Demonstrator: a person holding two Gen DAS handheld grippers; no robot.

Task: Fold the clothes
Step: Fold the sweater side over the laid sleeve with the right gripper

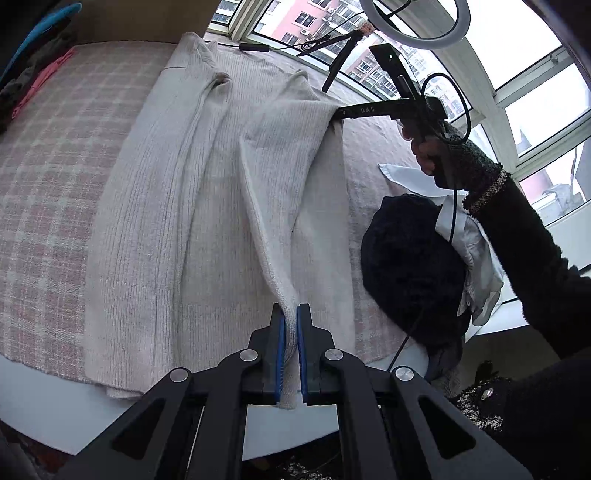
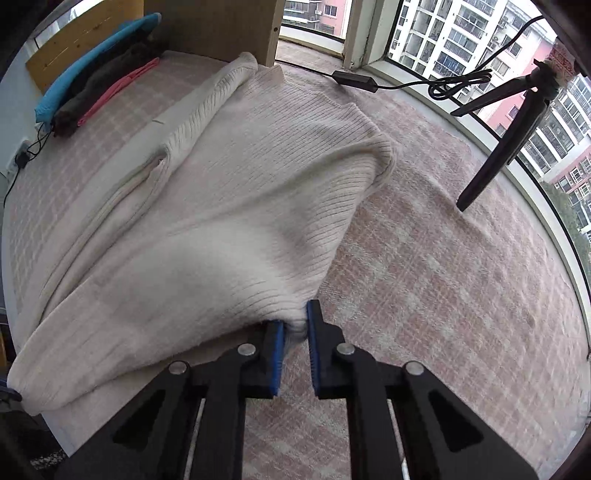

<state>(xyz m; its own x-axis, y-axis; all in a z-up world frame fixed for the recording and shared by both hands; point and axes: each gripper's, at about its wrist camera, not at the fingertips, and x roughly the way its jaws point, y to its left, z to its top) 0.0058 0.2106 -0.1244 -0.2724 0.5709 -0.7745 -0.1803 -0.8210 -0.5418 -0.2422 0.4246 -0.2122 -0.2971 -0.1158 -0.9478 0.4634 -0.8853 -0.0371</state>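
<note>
In the left wrist view, we see our left gripper (image 1: 291,332) with its blue-padded jaws closed tight on a pinched edge of a cream ribbed-knit sweater (image 1: 207,206), which lies lengthwise on a bed covered by a pink and white checked blanket (image 1: 48,177). A raised fold of the knit runs from this gripper up to our right gripper (image 1: 341,112), which is held in a hand with a dark fuzzy sleeve and meets the sweater's far corner; from this view we cannot tell how its jaws stand. To the right sit a dark woolly bundle (image 1: 410,266) and a crumpled white cloth (image 1: 476,254), and a ring light (image 1: 413,22) stands before the curved window. In the right wrist view, our right gripper (image 2: 295,332) has its blue pads drawn narrow around a bunched bit of the sweater (image 2: 229,192), whose soft, thick rib drapes leftward in a broad slope. Folded blue, dark and pink garments (image 2: 99,70) are stacked in the far left corner, and a black tripod (image 2: 506,136) stands on the blanket to the right. We judge that the heavy, stretchy knit could sag unevenly between the two grips, leaving a crooked fold, or that the small pinch at the right gripper could slip free if we pull too hard.
</note>
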